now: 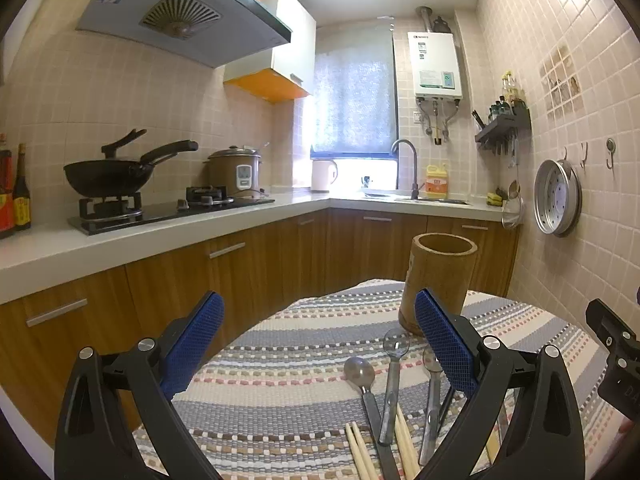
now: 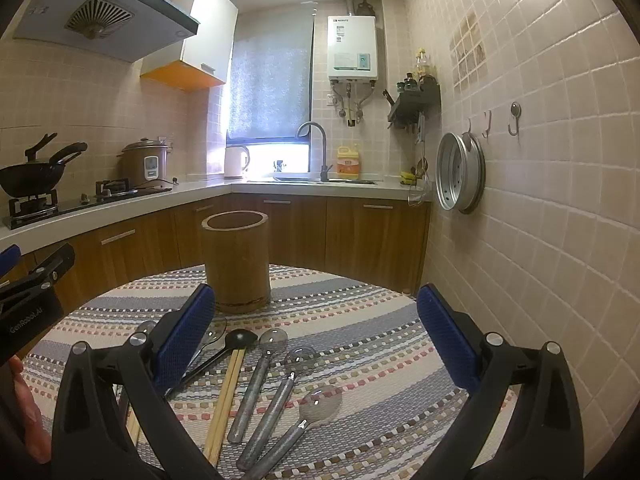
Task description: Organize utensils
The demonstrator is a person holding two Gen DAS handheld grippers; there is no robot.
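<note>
— So, where are our spoons (image 2: 276,384)?
— Near us, handles pointing back at us, cup (image 2: 236,260) far behind. Right tongs (image 2: 316,328) sit closest (both tongs wide open, empty).

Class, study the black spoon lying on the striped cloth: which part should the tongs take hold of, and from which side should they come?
Grip the black spoon on its slim straight handle, about midway, coming from above with the right tongs closing across the handle's width. It lies flat on the striped cloth, and chopsticks lie close against its bowl end, so the handle is probably the better hold.
</note>
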